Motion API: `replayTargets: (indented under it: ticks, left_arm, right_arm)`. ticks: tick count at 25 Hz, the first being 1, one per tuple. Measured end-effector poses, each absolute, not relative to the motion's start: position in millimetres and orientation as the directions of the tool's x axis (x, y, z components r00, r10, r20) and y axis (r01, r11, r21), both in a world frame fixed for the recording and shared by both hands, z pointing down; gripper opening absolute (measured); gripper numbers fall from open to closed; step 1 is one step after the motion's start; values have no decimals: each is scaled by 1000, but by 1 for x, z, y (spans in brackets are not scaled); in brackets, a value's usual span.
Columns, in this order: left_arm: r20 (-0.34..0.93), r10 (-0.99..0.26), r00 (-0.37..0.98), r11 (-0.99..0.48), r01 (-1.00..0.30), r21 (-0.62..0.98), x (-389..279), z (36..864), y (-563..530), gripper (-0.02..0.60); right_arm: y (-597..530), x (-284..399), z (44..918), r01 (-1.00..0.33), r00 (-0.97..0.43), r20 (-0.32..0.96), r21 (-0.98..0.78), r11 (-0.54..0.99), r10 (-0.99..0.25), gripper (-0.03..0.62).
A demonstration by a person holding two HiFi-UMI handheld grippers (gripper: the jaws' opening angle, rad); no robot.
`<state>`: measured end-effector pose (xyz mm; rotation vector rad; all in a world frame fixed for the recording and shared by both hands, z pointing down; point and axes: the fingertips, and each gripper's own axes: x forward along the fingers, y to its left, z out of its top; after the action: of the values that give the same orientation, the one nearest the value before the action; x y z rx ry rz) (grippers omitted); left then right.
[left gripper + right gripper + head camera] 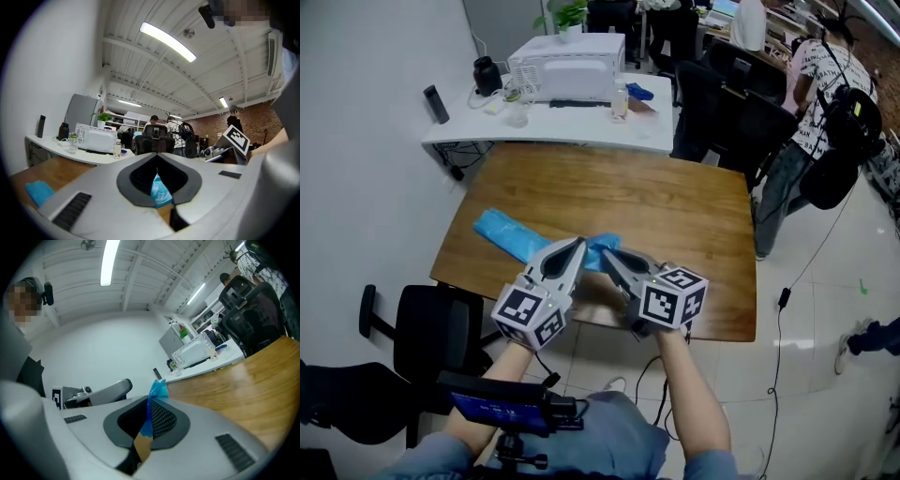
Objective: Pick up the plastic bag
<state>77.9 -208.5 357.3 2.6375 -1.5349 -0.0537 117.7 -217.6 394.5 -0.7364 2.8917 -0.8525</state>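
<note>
A blue plastic bag (pixel 510 233) lies crumpled on the front left part of the wooden table (pixel 656 197). Its right end reaches the tips of both grippers, which meet near the table's front edge. My left gripper (pixel 579 246) points in from the left and my right gripper (pixel 607 254) from the right. In the left gripper view the jaws of the left gripper (pixel 157 161) are shut with a fold of the blue bag (pixel 161 190) pinched between them. In the right gripper view the right gripper (pixel 149 404) is shut on the bag (pixel 158 389), a tuft of which sticks up past the tips.
Behind the wooden table stands a white desk (pixel 581 136) with a white appliance (pixel 567 66), a small bottle (pixel 621 101) and a black kettle (pixel 487 74). Black office chairs (pixel 722 103) and a standing person (pixel 811 103) are at the back right. Another black chair (pixel 431 328) stands at the table's front left.
</note>
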Motion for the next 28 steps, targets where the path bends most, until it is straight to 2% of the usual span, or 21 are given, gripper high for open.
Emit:
replayTargets:
  ticks: [13,28]
  left_arm:
    - [44,-827,561,-554,-826,105,158,384,-212,8]
    - [101,-791,604,-595,-797,107,190,410,-214,8]
  right_arm:
    - [-223,197,426,-501,-849,149,-528,686,-506,0]
    - [-238,253,491,-726,-684,340,-398,561,-645,26]
